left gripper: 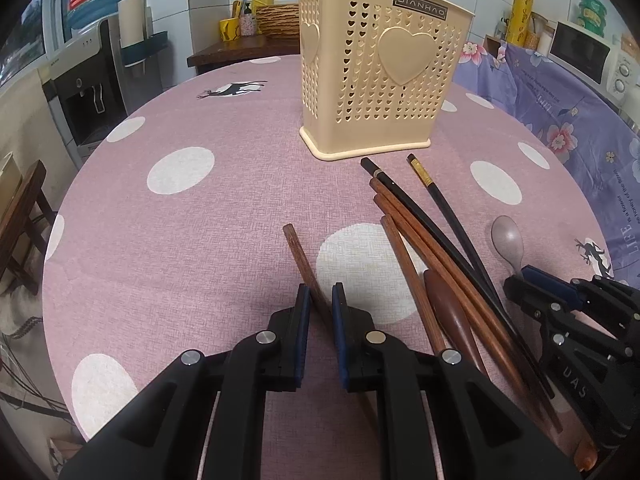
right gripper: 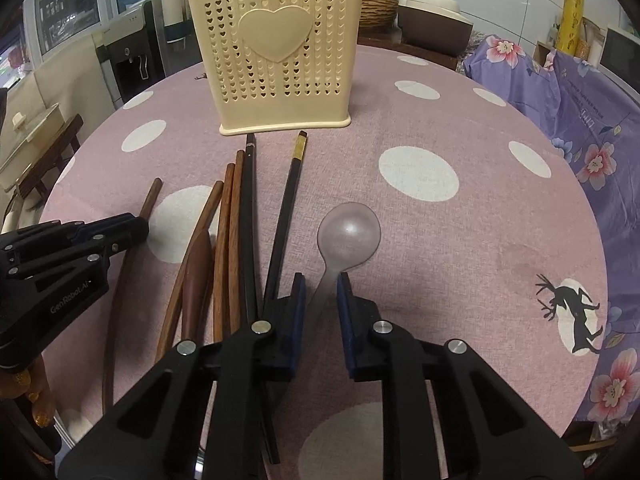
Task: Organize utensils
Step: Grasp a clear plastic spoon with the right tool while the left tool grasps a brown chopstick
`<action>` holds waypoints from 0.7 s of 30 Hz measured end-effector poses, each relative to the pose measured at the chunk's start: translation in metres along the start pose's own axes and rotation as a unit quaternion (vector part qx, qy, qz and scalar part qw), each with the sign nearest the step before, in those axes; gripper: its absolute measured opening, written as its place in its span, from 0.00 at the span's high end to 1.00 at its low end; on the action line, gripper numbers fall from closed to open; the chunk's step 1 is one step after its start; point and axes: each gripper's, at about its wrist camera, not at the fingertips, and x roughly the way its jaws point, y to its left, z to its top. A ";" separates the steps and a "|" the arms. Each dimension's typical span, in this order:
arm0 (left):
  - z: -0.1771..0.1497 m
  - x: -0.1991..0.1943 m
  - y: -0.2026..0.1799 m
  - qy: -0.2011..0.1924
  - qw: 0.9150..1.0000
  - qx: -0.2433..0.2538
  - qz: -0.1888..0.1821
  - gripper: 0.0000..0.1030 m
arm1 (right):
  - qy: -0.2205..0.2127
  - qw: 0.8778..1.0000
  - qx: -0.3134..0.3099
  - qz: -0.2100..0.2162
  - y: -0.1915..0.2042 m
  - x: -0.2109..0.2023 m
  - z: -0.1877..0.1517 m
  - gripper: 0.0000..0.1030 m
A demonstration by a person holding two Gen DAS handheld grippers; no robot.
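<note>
A cream perforated utensil holder (left gripper: 376, 68) with a heart on its side stands at the far middle of the pink dotted table; it also shows in the right wrist view (right gripper: 280, 52). My left gripper (left gripper: 320, 300) is open, its pads on either side of a lone brown wooden chopstick (left gripper: 298, 256) that lies on the cloth. My right gripper (right gripper: 320, 288) is open, its pads on either side of the handle of a pale grey spoon (right gripper: 349, 236). Several brown and black chopsticks (left gripper: 432, 232) and a dark wooden spoon (left gripper: 448, 308) lie between the two grippers.
The round table (left gripper: 180, 208) drops off at the left toward a water dispenser (left gripper: 88, 80) and a wooden chair (left gripper: 20, 216). A purple floral cloth (left gripper: 568, 112) covers things at the right, with a microwave (left gripper: 588, 60) behind it.
</note>
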 end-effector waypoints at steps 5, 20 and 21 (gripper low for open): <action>0.000 0.000 0.000 0.000 1.000 0.001 0.000 0.87 | -0.005 1.000 -0.005 -0.006 -0.020 0.001 0.002 0.91; 0.000 0.000 0.004 0.002 1.000 -0.018 -0.009 0.87 | -0.009 1.000 0.015 -0.005 -0.046 0.012 0.015 0.52; -0.001 -0.001 0.006 0.003 1.000 -0.021 -0.010 0.87 | -0.006 1.000 0.018 -0.003 -0.047 0.013 0.017 0.52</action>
